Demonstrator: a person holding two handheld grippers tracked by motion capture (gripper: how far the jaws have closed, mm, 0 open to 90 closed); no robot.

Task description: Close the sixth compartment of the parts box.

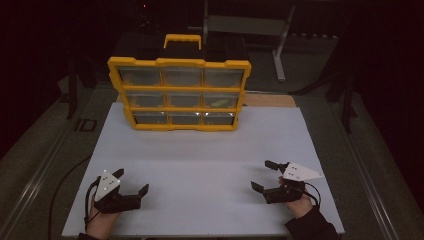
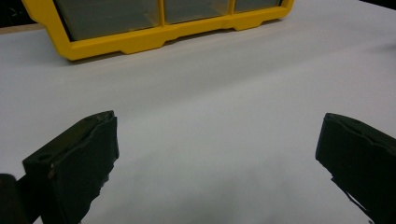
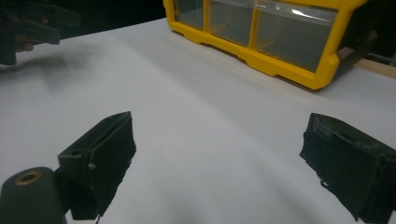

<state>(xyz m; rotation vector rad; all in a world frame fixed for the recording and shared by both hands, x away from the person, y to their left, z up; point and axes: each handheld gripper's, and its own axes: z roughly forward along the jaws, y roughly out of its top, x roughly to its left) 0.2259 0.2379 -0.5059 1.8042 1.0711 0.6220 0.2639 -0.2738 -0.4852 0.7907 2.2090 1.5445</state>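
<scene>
The yellow plastic organiser case with clear drawers [image 1: 180,93] stands upright at the far edge of the white counter [image 1: 200,165], well apart from my fingers. My left gripper [image 1: 133,181] and right gripper [image 1: 263,175] rest near the front edge, both spread wide and holding nothing. Bare board lies between. The case's long side runs left to right, its drawers facing me.

White table top [image 1: 200,200], matte, rectangular, w/ a strip of bare wood [image 1: 270,100] showing along its far edge at right. On it, at far centre: yellow organizer case [image 1: 179,94], lying w/ clear lid up, 3 x 3 compartments, black handle w/ yellow grip at its far side. Near edge of case sits flat on the white surface. Dark floor [image 1: 40,150] left & right of the table.
</scene>
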